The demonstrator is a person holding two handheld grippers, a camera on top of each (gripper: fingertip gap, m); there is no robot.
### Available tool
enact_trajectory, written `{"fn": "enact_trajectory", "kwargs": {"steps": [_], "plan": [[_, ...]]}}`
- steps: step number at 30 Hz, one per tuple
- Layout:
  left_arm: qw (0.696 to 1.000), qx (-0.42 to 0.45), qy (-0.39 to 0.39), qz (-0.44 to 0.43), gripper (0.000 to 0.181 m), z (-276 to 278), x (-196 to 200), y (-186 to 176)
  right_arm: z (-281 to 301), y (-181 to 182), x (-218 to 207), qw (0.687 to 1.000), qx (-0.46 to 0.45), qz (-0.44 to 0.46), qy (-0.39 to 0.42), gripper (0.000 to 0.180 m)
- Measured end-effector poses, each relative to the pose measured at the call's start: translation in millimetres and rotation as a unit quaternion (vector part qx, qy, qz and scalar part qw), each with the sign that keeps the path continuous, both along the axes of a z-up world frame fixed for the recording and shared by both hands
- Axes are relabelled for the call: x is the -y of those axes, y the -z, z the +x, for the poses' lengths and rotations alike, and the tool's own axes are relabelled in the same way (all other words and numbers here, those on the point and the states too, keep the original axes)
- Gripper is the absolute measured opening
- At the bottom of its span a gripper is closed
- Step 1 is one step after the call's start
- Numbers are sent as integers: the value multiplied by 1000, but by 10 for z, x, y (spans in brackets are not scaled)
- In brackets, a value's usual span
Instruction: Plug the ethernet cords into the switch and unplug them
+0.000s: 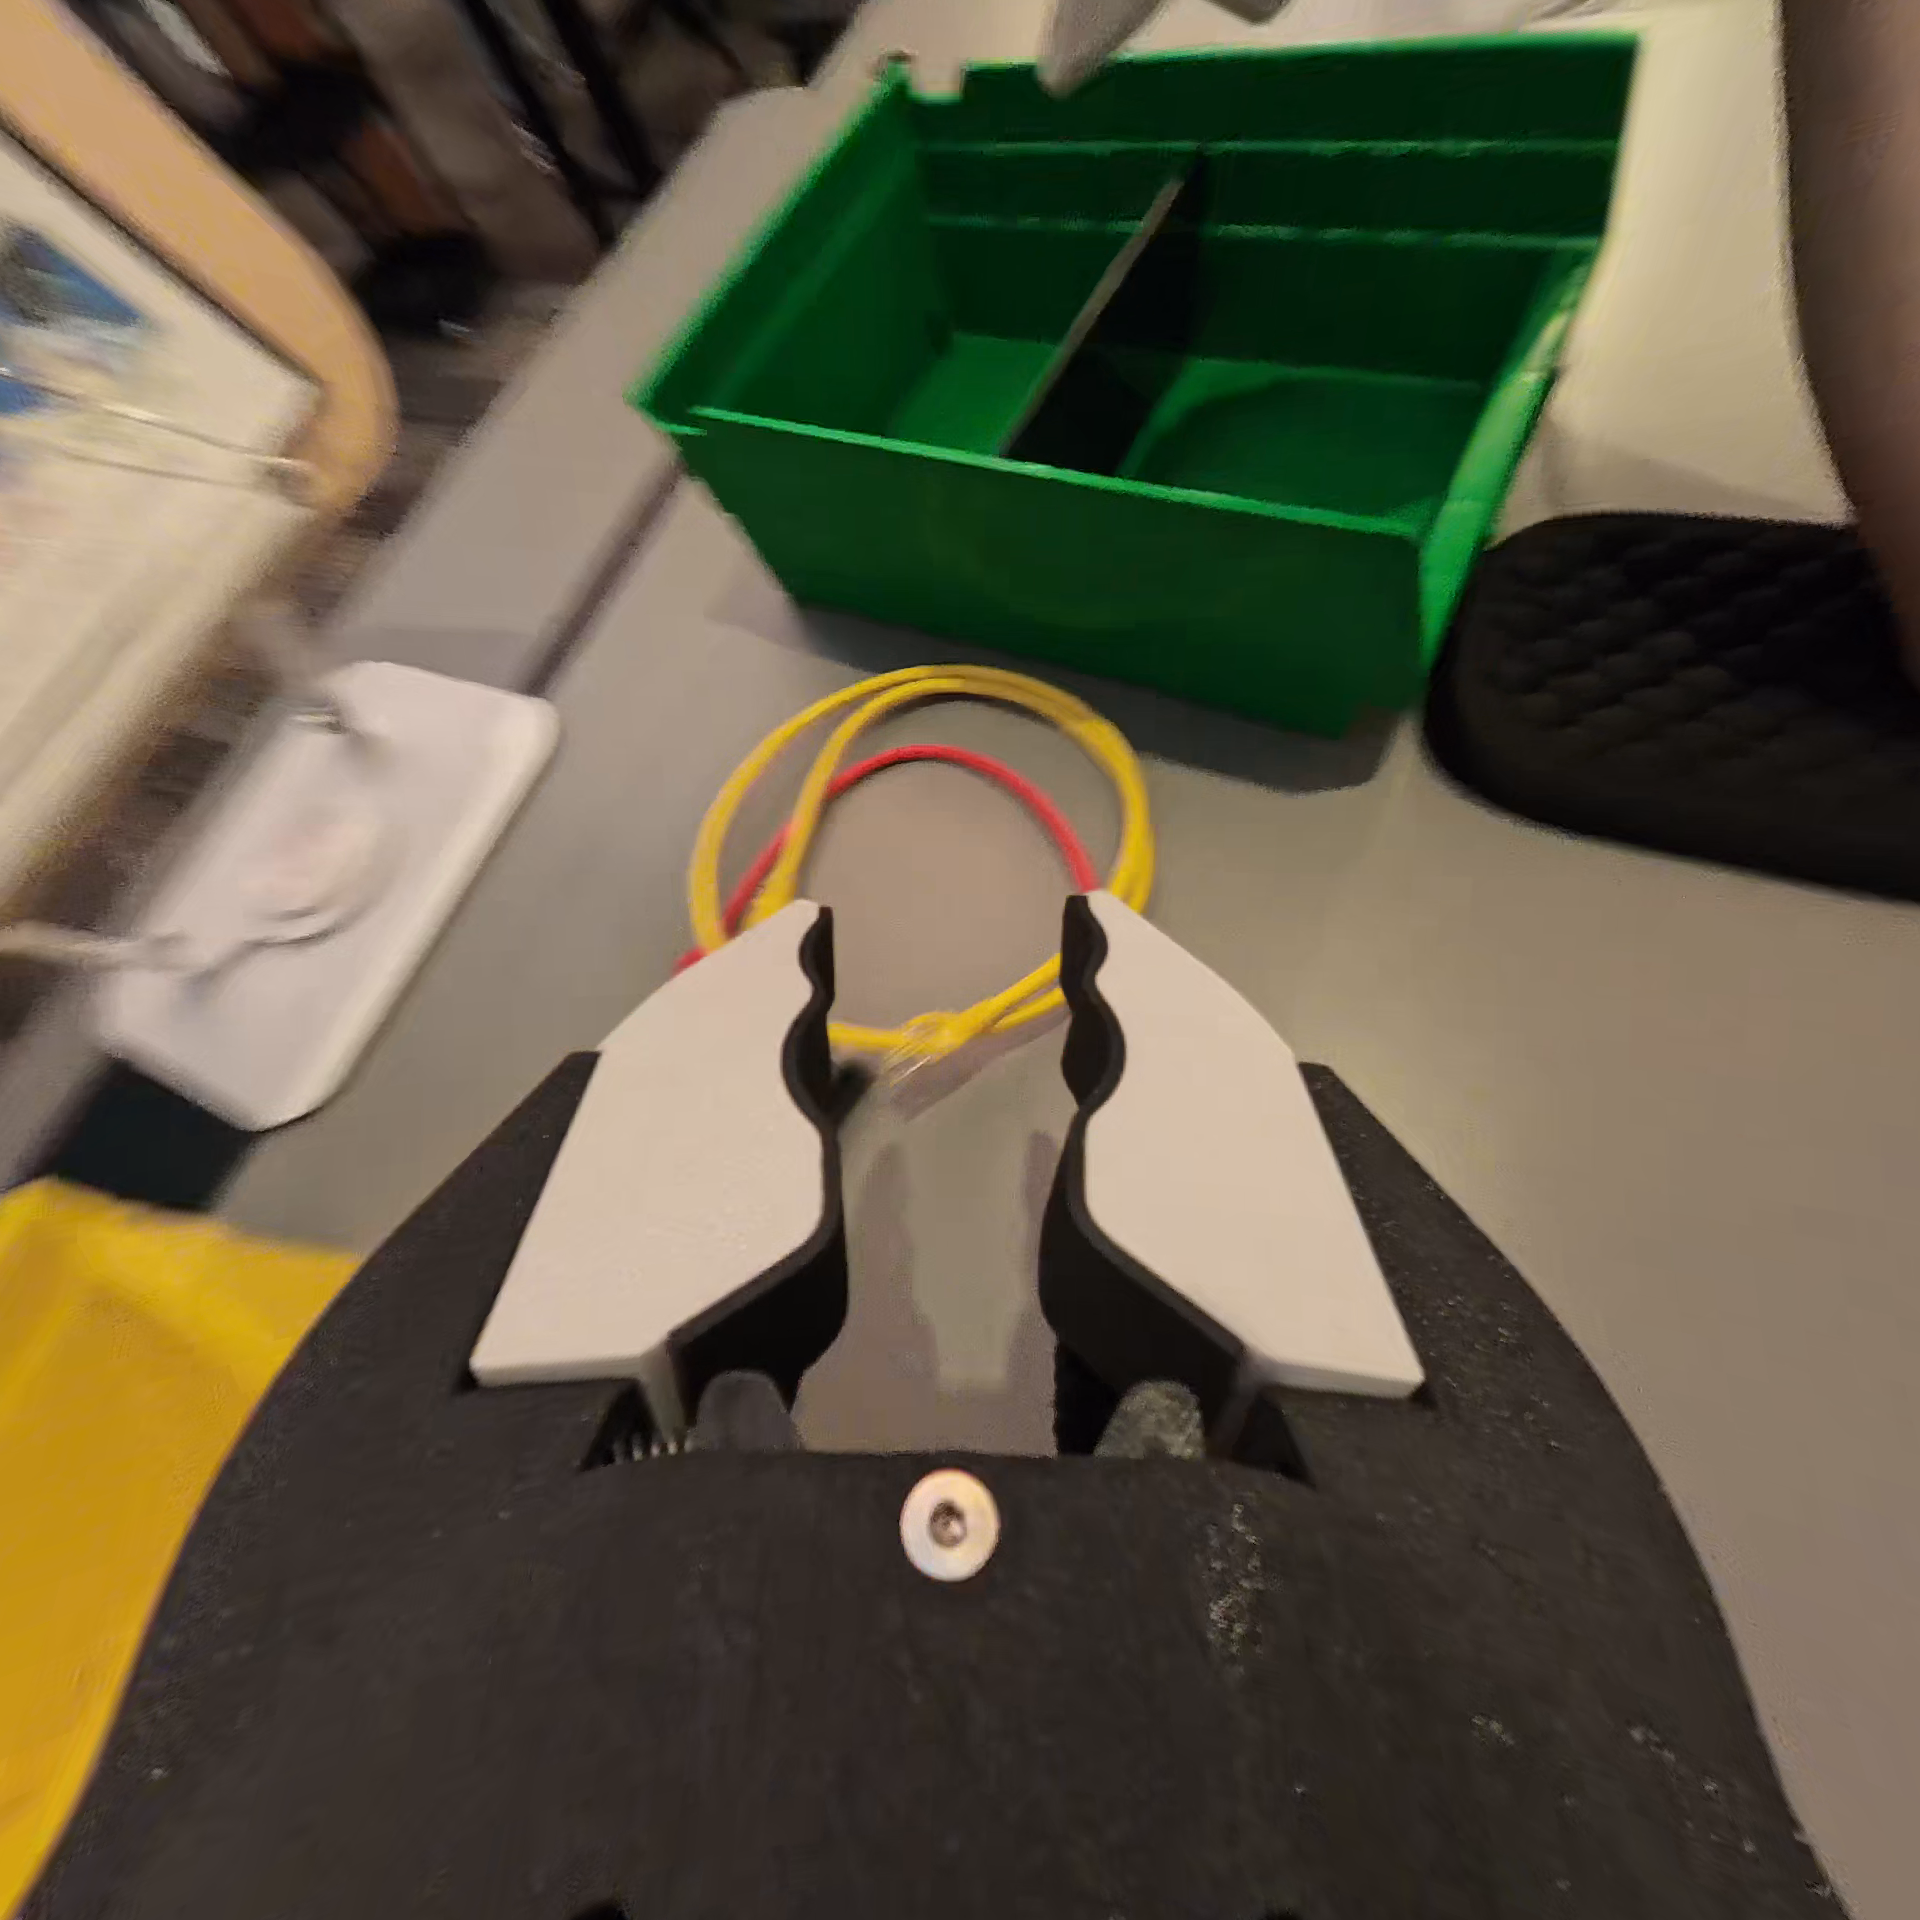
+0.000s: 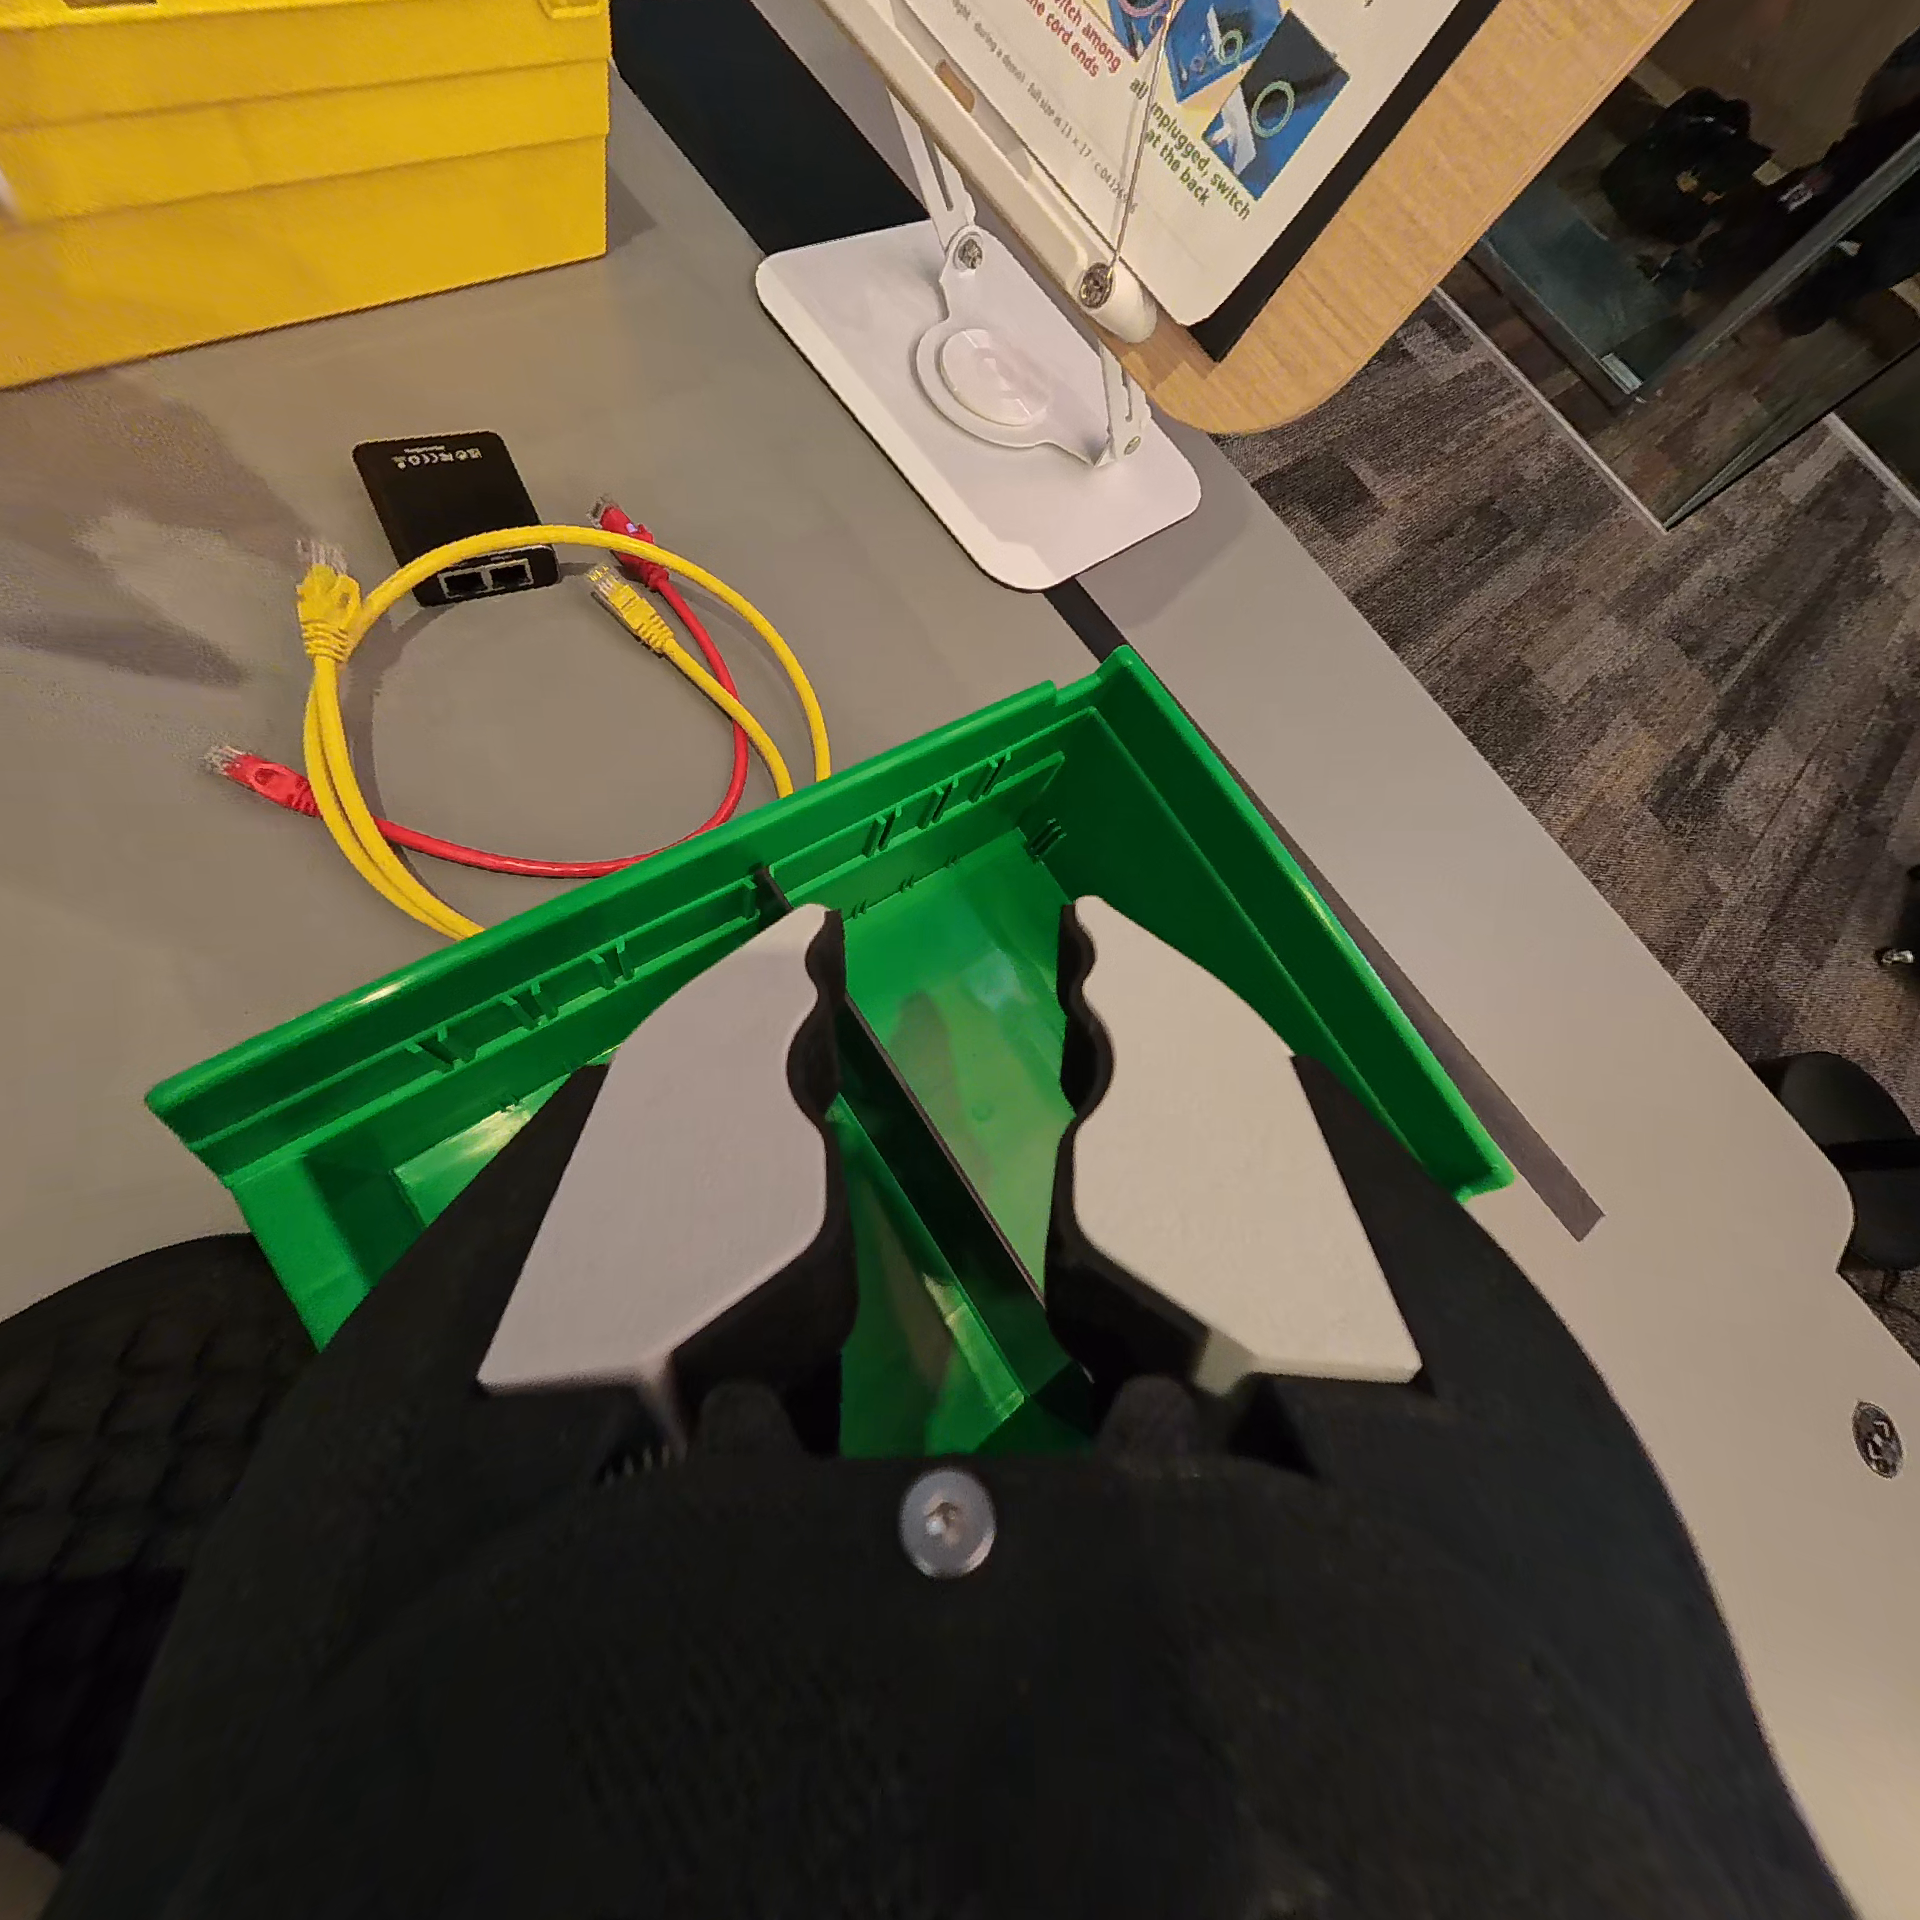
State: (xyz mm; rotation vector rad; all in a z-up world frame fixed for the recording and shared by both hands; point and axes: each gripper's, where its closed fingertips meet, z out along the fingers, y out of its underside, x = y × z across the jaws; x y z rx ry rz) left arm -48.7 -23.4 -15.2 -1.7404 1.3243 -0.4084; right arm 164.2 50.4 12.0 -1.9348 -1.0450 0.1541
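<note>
Yellow cord [image 2: 343,790] and red cord [image 2: 582,857] lie looped together on the grey table [image 2: 644,436], w/ the small black switch [image 2: 452,514] at the far edge of the loops, its two ports facing the cords, nothing plugged in. All four plugs lie loose in the right wrist view: one yellow plug [image 2: 327,597] just left of the switch, another [image 2: 629,613] and a red one [image 2: 620,523] just right of it, the last red plug [image 2: 249,771] off to the left. Near part of both loops is hidden behind the green bin [image 2: 1195,831] rim. Switch has pale lettering on top, too small to make out. In the left wrist view the switch isn't visible; yellow cord [image 1: 1127,790] and red cord [image 1: 935,764] are partly covered by the fingers, a clear yellow-booted plug [image 1: 930,1049] lying btwn them, not gripped. Left gripper [image 1: 945,925] is wide apart, low over the cords, holding nothing. Right gripper [image 2: 945,920] is also wide and empty, over the bin's divider [image 2: 935,1143]. Bin [image 1: 1091,561] sits just beyond the cords, empty inside as far as seen. Yellow box [image 2: 301,177] is cut off at frame top. White stand [image 2: 977,416] holds a printed sheet [image 2: 1174,135], cropped; left view blurs it badly. Black mat [image 1: 1683,696] lies beside the bin, partly out of frame.
</note>
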Motion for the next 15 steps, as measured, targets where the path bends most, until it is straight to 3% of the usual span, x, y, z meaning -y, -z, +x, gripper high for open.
{"fn": "enact_trajectory", "kwargs": {"steps": [3, 5, 11, 15], "plan": [[996, -39, -60, 60, 55, -666, -16, -259, -14, 11, -3, 1000, 6, -2, 0, 41], [995, -67, -70, 38, 54, -1076, 91, -257, -20, 26, -1, 1000, 11, -4, 0, 41], [987, -125, -68, -75, 40, -1827, 392, 313, -29, 27, 2, 1000, 13, -5, 1, 41], [985, -105, -71, -120, 30, -1935, 400, 576, -63, 44, 19, 1000, 17, -9, -3, 41]]}}
